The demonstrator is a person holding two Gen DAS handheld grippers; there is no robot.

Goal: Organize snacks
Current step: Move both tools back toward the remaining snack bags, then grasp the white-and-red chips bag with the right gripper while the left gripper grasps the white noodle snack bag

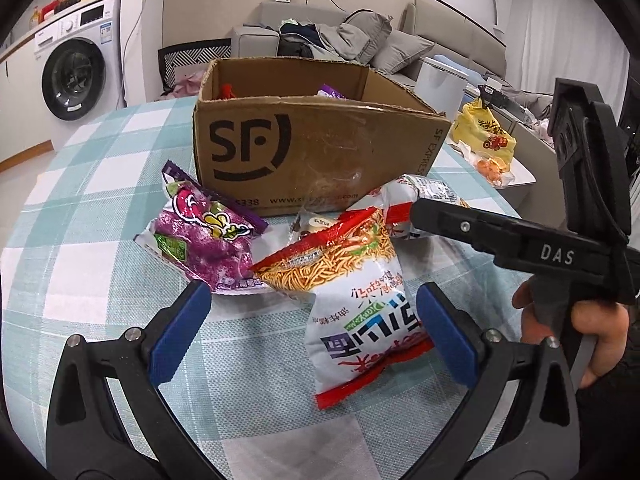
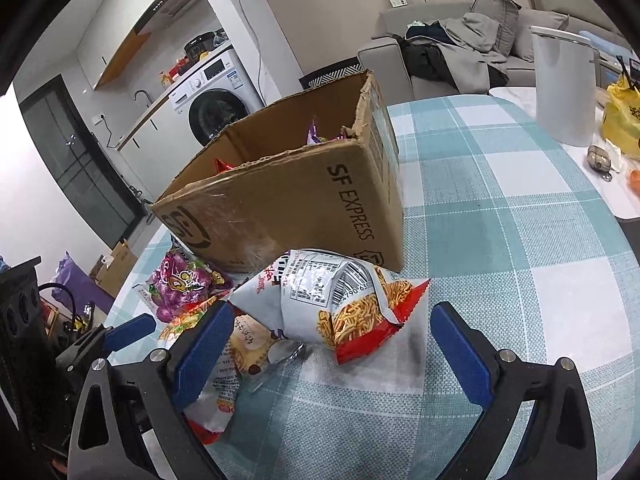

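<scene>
An open SF cardboard box (image 1: 312, 144) (image 2: 288, 196) stands on the checked tablecloth with purple and red packets inside. In front of it lie a purple snack bag (image 1: 208, 240) (image 2: 184, 284), a red-and-white noodle snack bag (image 1: 352, 300), a small biscuit packet (image 2: 248, 348) and a second noodle bag (image 2: 332, 300) (image 1: 416, 196). My left gripper (image 1: 314, 334) is open, its blue pads on either side of the first noodle bag's lower end. My right gripper (image 2: 332, 350) (image 1: 420, 212) is open just short of the second noodle bag, holding nothing.
A white jug (image 2: 560, 88) and a yellow plastic bag (image 1: 484, 132) sit on a white side table (image 1: 520, 176) to the right. Bare tablecloth (image 2: 500, 240) stretches right of the box. A sofa and a washing machine stand behind. A hand (image 1: 592, 340) holds the right gripper.
</scene>
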